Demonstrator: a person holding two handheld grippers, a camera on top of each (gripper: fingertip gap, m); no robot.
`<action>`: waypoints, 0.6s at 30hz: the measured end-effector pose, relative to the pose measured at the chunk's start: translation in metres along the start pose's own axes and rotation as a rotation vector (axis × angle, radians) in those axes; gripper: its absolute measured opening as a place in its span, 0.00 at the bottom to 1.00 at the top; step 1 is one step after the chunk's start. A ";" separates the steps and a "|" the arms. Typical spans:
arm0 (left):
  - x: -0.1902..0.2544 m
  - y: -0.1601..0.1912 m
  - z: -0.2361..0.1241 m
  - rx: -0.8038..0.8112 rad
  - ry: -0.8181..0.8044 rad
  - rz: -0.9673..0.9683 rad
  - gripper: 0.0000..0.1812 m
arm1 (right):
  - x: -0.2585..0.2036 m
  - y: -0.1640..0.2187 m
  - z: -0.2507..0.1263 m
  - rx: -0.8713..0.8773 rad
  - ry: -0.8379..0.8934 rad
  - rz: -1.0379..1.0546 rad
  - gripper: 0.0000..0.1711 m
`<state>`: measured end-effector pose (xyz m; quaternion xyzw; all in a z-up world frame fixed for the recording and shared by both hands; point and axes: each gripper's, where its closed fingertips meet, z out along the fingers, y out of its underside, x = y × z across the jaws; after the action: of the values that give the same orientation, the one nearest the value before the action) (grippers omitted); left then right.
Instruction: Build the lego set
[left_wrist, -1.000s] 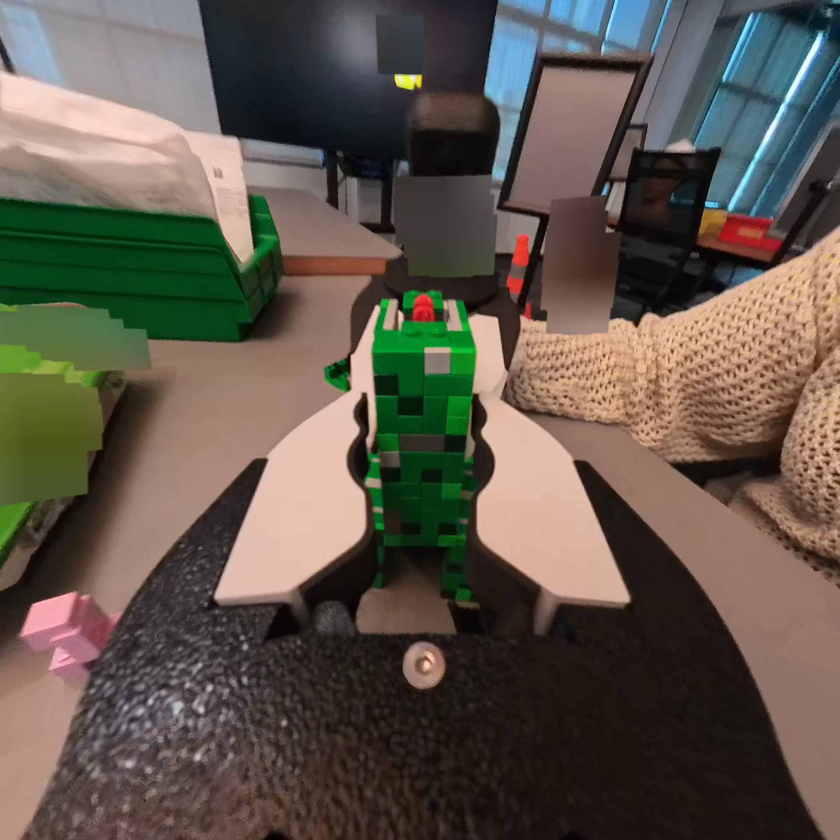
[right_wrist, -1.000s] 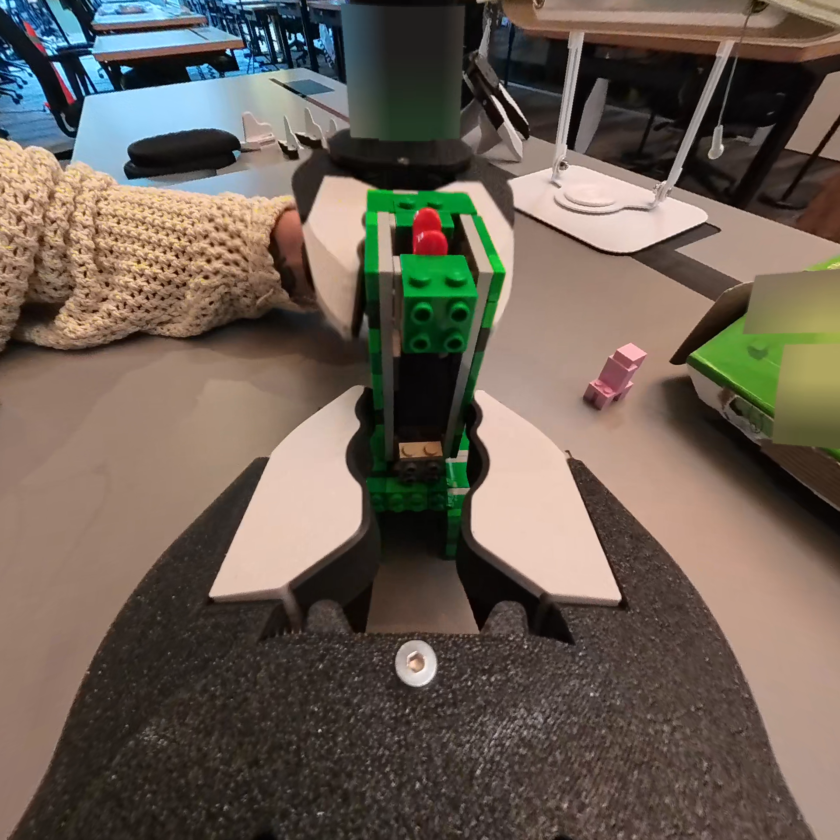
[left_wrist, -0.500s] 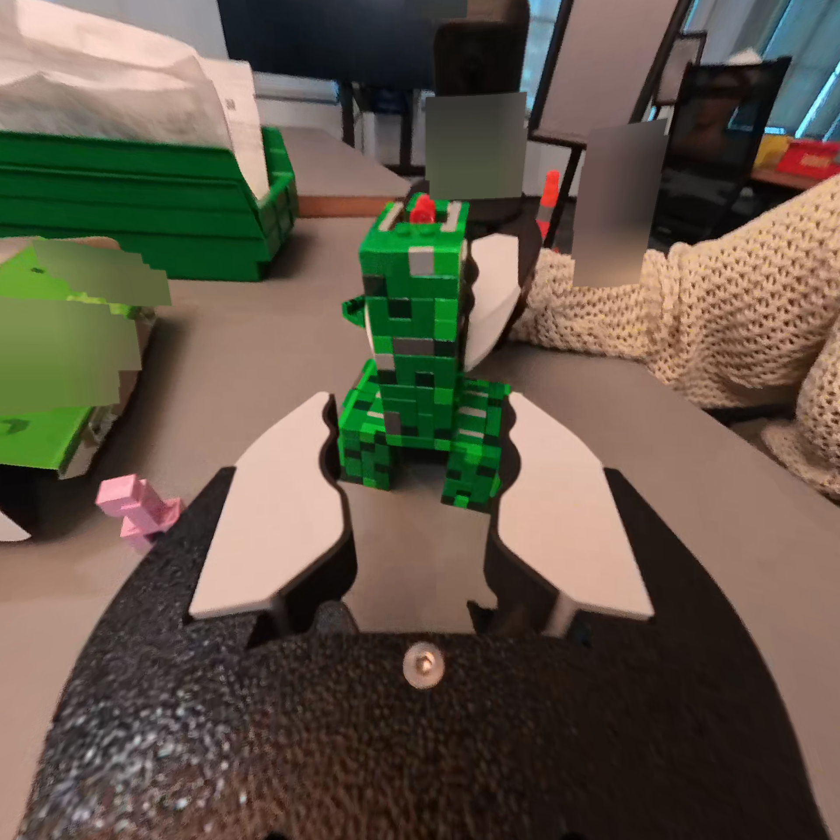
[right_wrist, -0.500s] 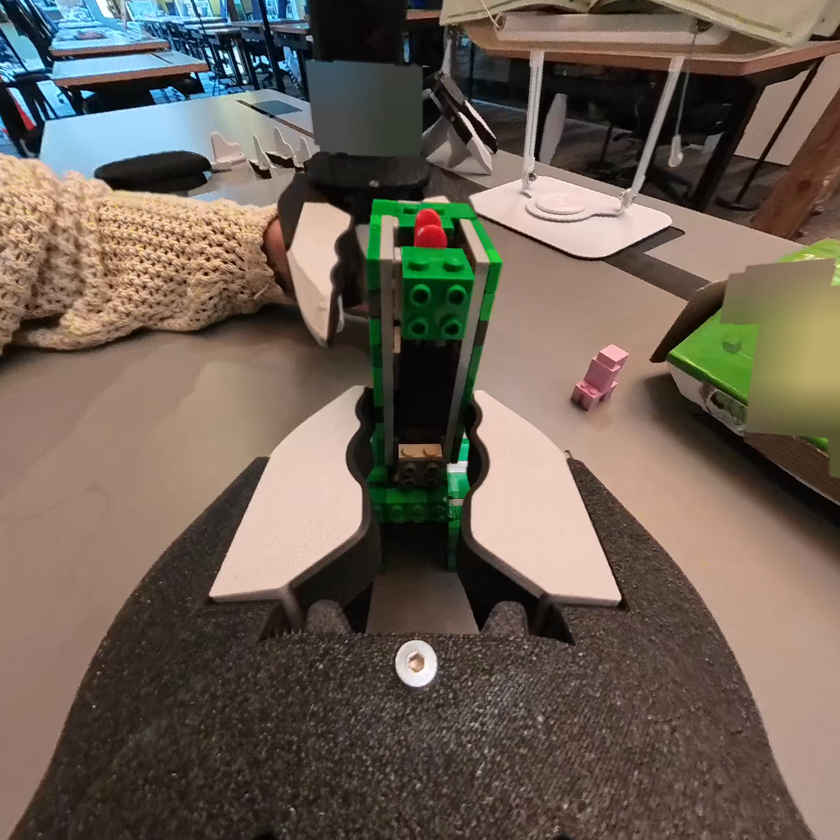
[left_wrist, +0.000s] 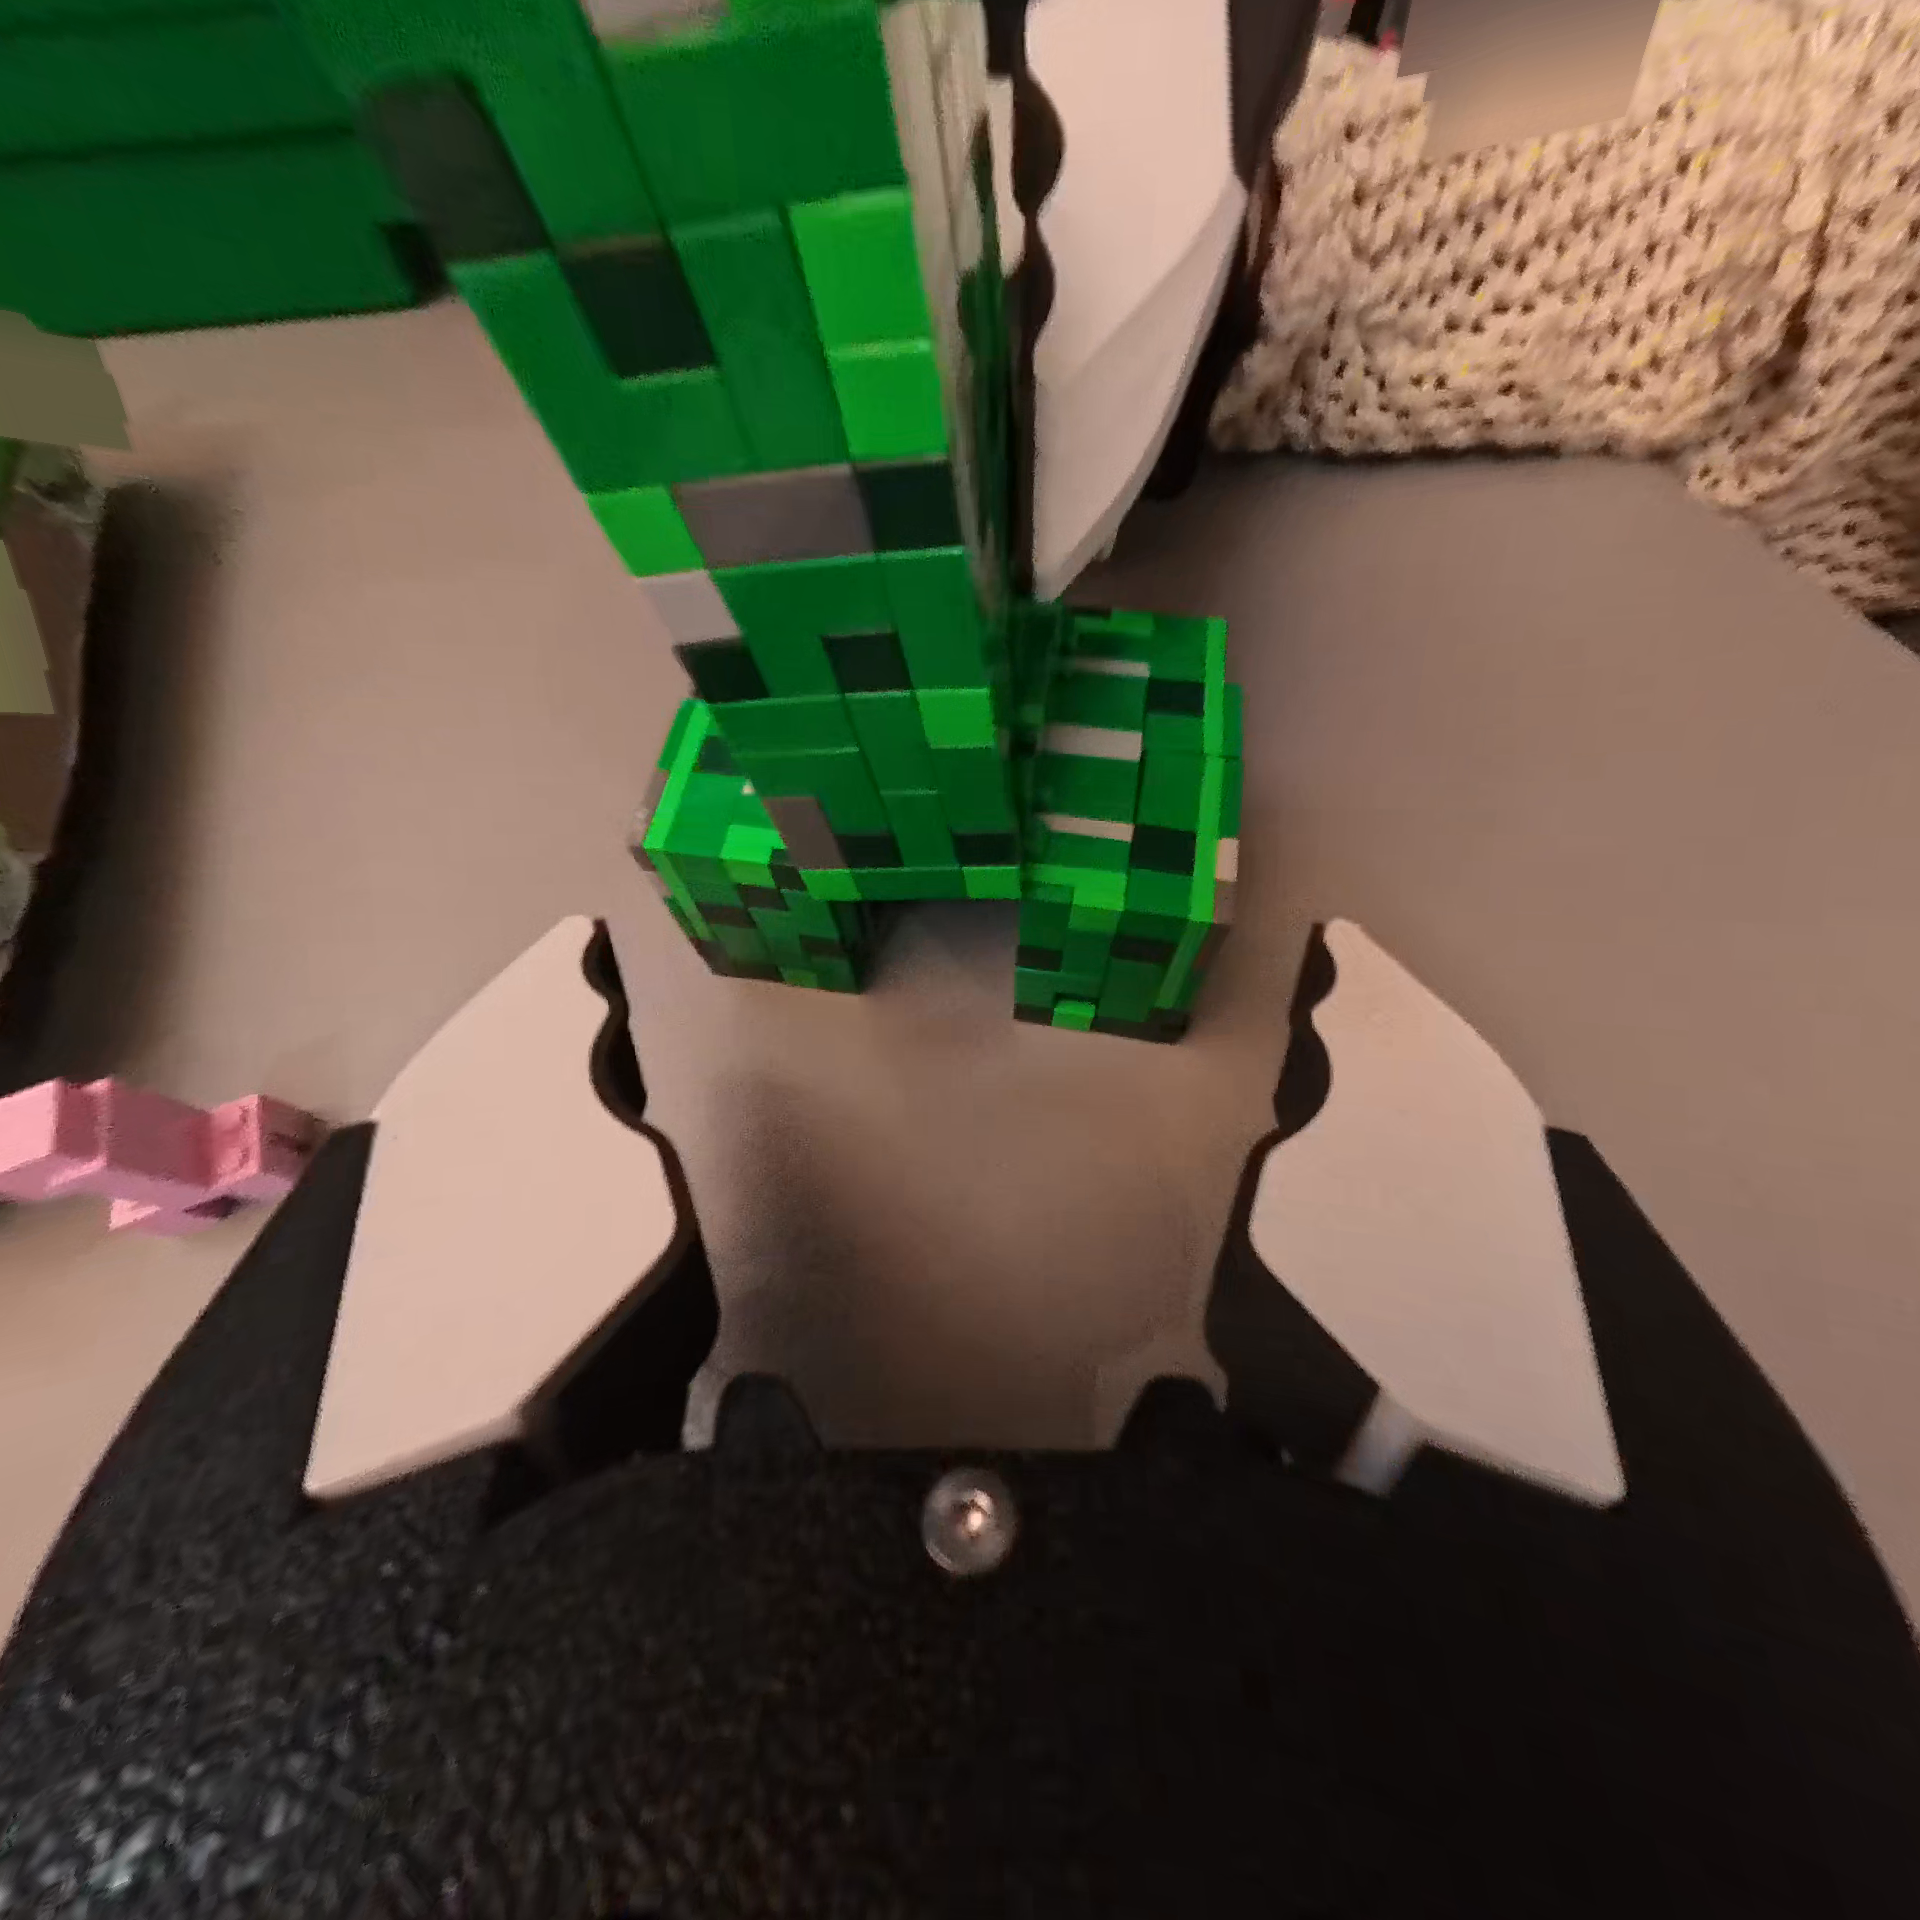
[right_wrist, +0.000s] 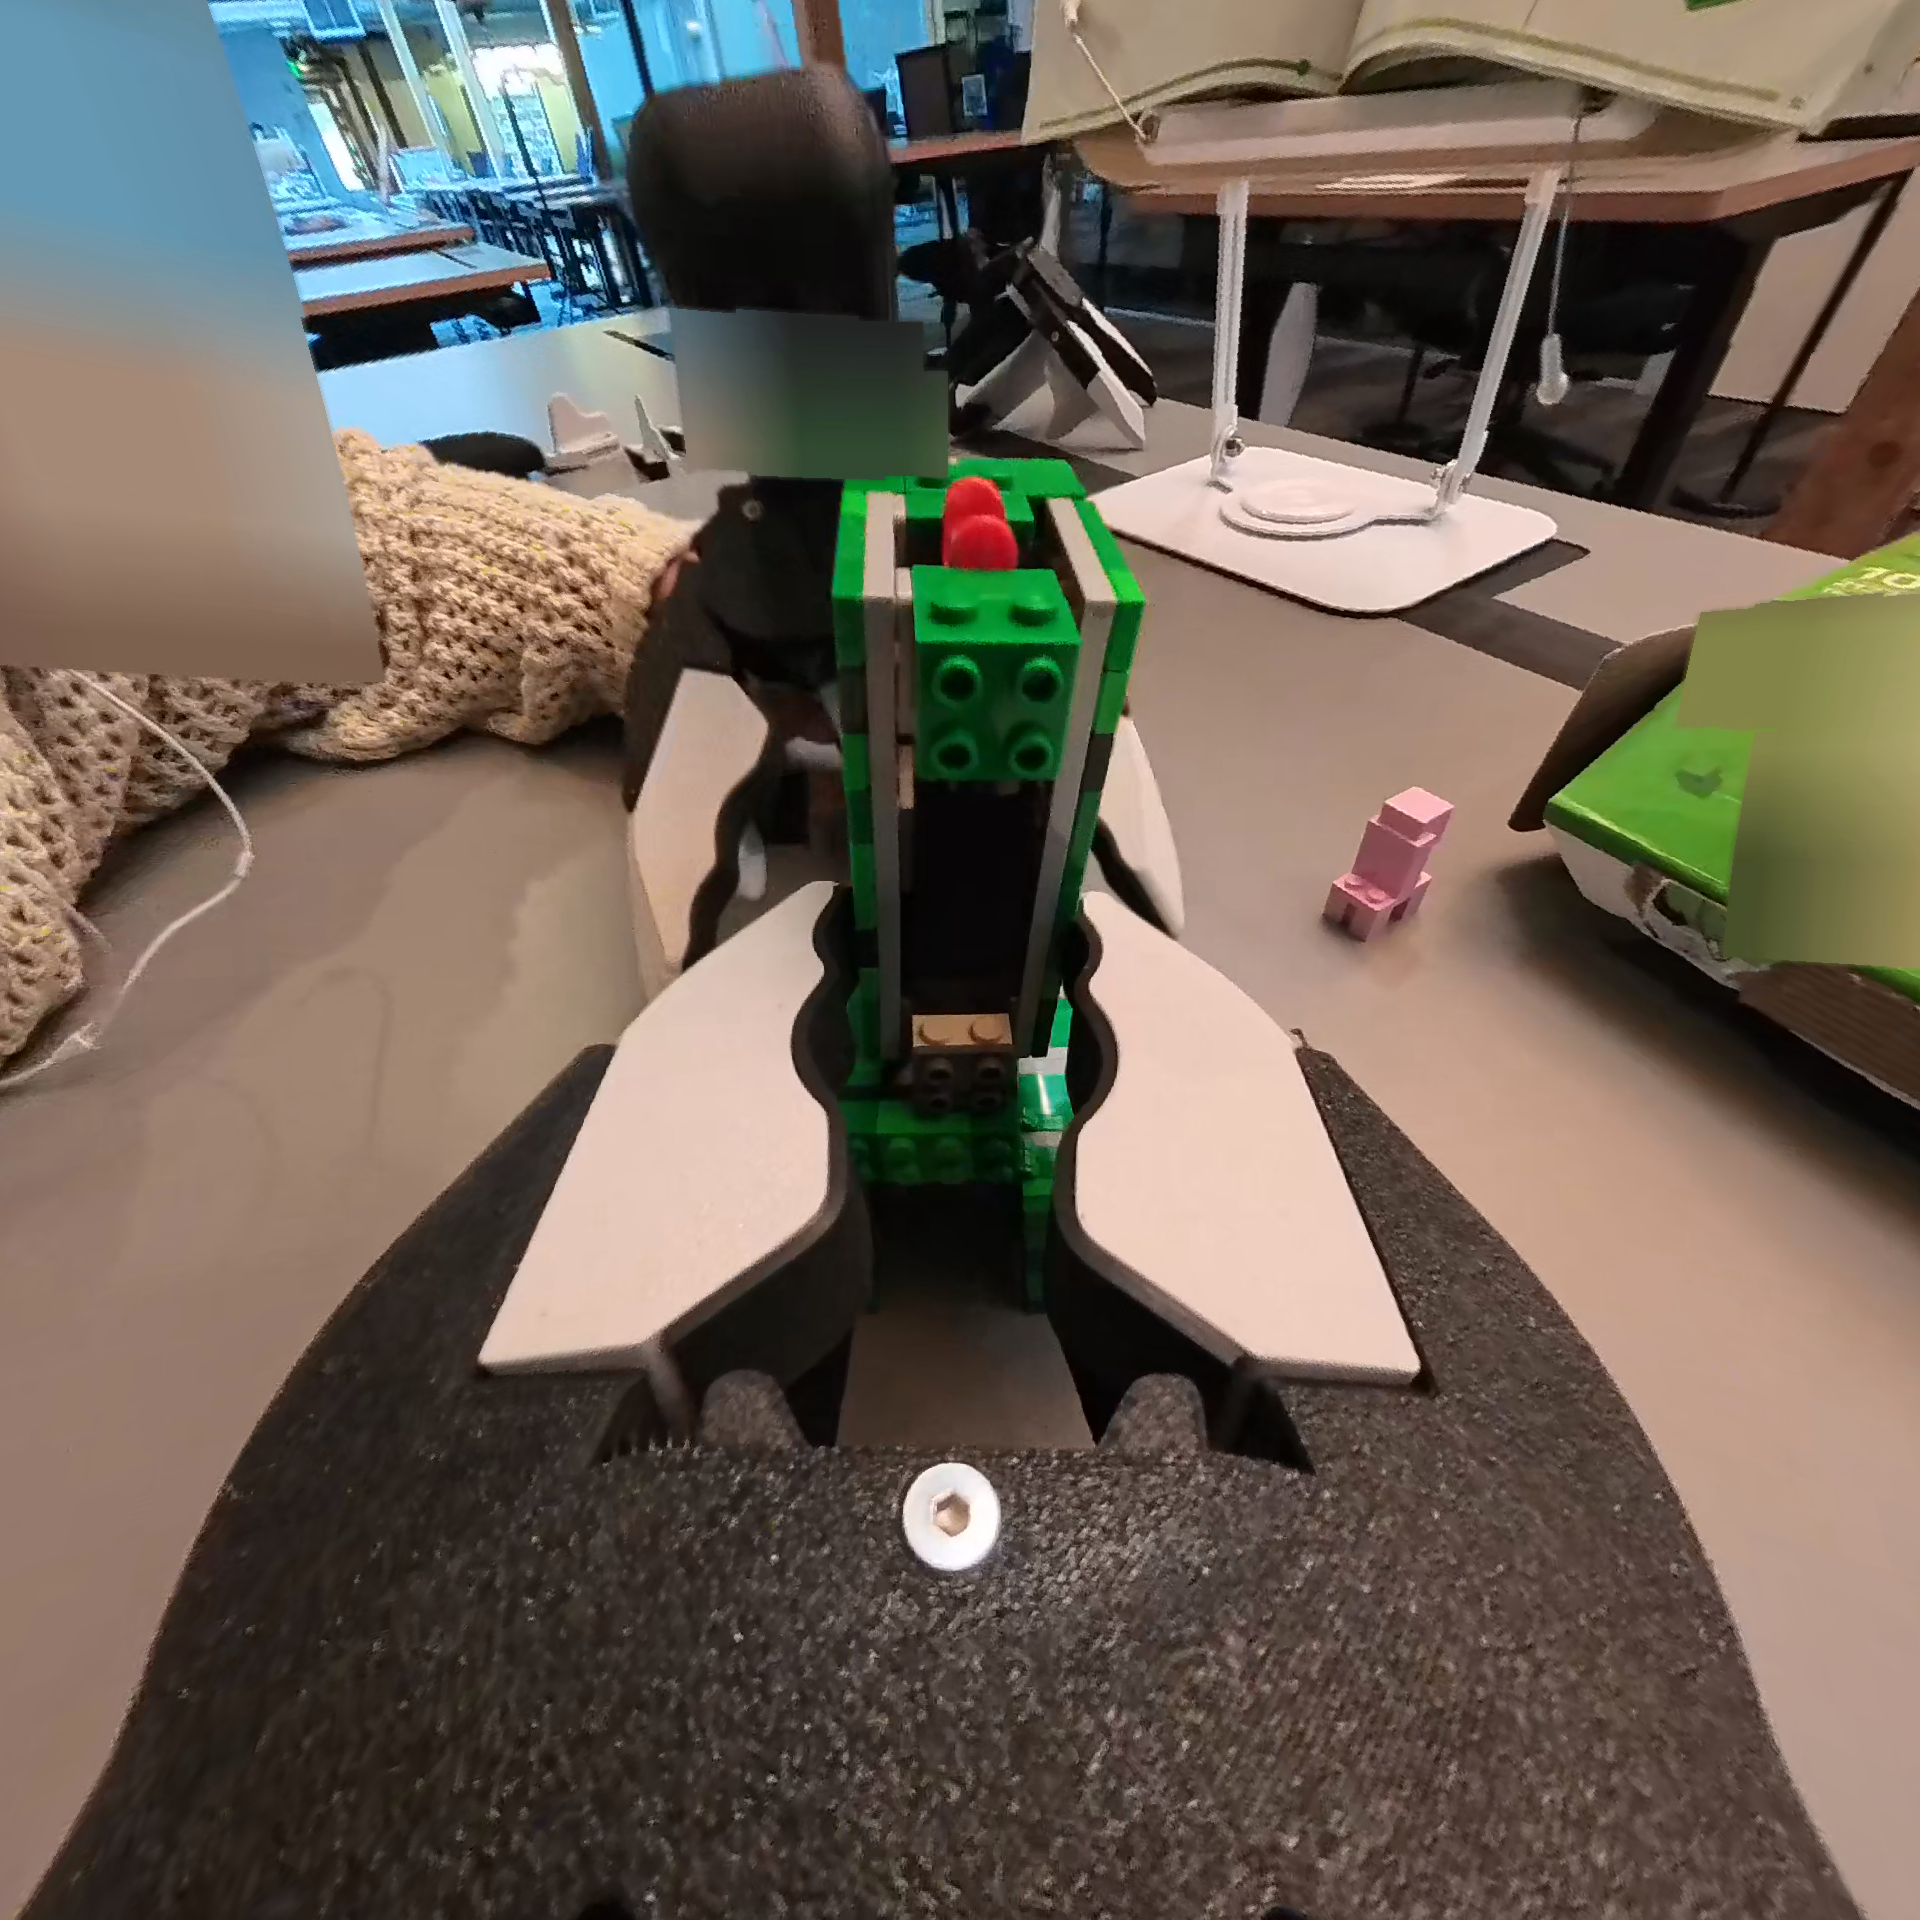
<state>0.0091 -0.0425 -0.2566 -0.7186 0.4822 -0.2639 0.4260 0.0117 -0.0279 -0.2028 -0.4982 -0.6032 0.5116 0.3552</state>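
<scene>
Since a second ago the left gripper (left_wrist: 961, 1049) has let go of the green lego figure (left_wrist: 831, 582) and backed off; its white fingers (left_wrist: 499, 1226) now stand wide apart with nothing between them, their tips just short of the figure's two blocky feet. That view is blurred and tipped downward, so only the figure's lower body and legs fill it.

On the other side, the right gripper (right_wrist: 958, 1081) is clamped on the lower part of the figure (right_wrist: 982, 790), which stands upright on the grey table (right_wrist: 364, 987). From this side the figure's open back shows: a green studded brick (right_wrist: 992, 686) near the top, two red round pieces (right_wrist: 977, 525) above it, and a tan piece over a dark one low in the hollow.

A small pink lego animal (right_wrist: 1387, 862) stands on the table to the right, apart from the figure, and a green box (right_wrist: 1704, 831) lies farther right. A cream knitted sleeve (right_wrist: 488, 613) rests on the table at left, behind the figure.
</scene>
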 end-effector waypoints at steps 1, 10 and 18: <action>0.001 0.002 0.004 -0.021 0.013 0.009 0.66 | 0.000 0.000 0.000 0.003 -0.005 0.001 0.22; 0.021 0.007 0.009 -0.074 0.025 -0.030 0.64 | -0.008 0.002 -0.004 -0.005 -0.046 -0.075 0.22; 0.023 0.008 0.015 -0.108 -0.076 -0.008 0.63 | -0.009 0.001 -0.006 0.020 -0.072 -0.066 0.22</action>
<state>0.0264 -0.0595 -0.2718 -0.7519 0.4763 -0.2116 0.4037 0.0203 -0.0353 -0.2018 -0.4559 -0.6264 0.5233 0.3549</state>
